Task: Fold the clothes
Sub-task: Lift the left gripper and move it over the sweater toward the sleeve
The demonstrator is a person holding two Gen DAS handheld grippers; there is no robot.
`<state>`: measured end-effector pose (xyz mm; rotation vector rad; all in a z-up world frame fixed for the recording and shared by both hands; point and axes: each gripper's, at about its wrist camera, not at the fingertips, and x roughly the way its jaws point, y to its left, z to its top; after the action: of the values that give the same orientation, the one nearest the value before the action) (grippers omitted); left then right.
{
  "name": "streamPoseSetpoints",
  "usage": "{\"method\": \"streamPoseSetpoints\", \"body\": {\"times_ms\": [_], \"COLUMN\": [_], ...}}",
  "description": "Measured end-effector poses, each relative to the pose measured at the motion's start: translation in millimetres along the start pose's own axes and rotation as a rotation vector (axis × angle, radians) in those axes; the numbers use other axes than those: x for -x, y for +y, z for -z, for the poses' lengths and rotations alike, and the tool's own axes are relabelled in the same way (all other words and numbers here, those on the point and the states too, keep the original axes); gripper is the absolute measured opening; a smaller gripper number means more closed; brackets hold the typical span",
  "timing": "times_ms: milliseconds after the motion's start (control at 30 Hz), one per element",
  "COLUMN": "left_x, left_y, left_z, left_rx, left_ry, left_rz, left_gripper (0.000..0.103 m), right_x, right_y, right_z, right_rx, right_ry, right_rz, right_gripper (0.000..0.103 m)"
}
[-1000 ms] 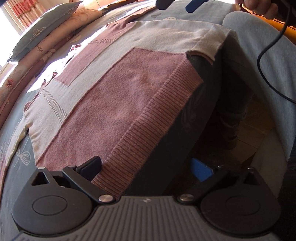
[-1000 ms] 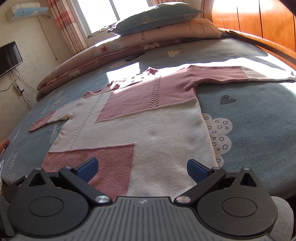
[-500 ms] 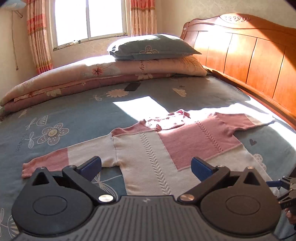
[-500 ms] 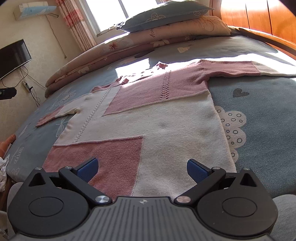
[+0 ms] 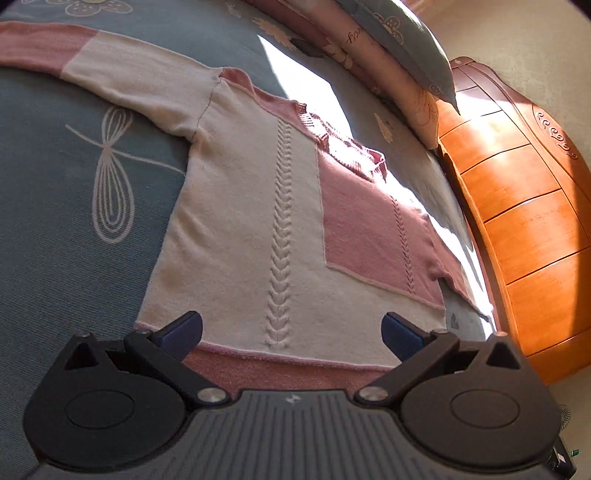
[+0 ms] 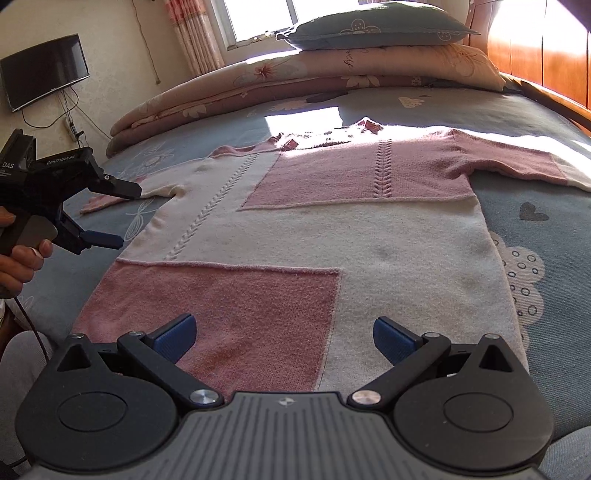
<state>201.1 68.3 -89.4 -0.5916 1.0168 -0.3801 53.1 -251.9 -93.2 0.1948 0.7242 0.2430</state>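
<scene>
**A:** Where was the sweater, and how did it lie?

**B:** The pink-and-cream sweater (image 6: 332, 236) lay spread flat, front up, on the blue patterned bed (image 6: 546, 236). Its hem was nearest you and its collar pointed toward the stacked pillows (image 6: 373, 29). Both sleeves reached straight out to the sides, and no part of it was folded over.

**A:** What were my grippers doing?

**B:** Your right hand-held gripper (image 6: 282, 338) hovered just above the hem with its jaws spread wide, holding nothing. Your left hand-held gripper (image 5: 291, 330) was also wide open and empty. Seen from the right wrist, it (image 6: 110, 214) hung at the sweater's left edge, just short of the left sleeve (image 5: 122, 77), with your hand (image 6: 18, 258) on its handle.

**A:** Which step was that?

**B:** Judging from the flat garment and two empty grippers, you were lining up for a grasp. A sweater laid out like this would fit the moment before a fold, or one just smoothed out again.

**A:** What would a fold call for?

**B:** Probably a pinch at the sleeve or side edge. The knit looked soft, so a shallow pinch might slip.
</scene>
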Motion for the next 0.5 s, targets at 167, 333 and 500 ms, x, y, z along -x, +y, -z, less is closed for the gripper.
{"method": "streamPoseSetpoints", "body": {"times_ms": [167,333,500], "left_x": [6.9,32.6,16.3], "left_y": [14.9,31.8,53.8], "left_z": [-8.3,-69.4,-141.7], "left_rx": [0.013,0.045,0.128], "left_ry": [-0.008,-0.148,-0.184], "left_rz": [0.002,0.024,0.027], "left_gripper": [0.102,0.102,0.102], "right_x": [-7.4,-14.2,-24.0], "right_y": [7.6,14.6,17.6], "right_z": [-4.5,-16.9,-42.8], "right_rx": [-0.002,0.031,0.000], "right_ry": [0.021,0.014,0.006], "right_rz": [-0.008,0.003,-0.024], "right_gripper": [0.103,0.103,0.103]}}
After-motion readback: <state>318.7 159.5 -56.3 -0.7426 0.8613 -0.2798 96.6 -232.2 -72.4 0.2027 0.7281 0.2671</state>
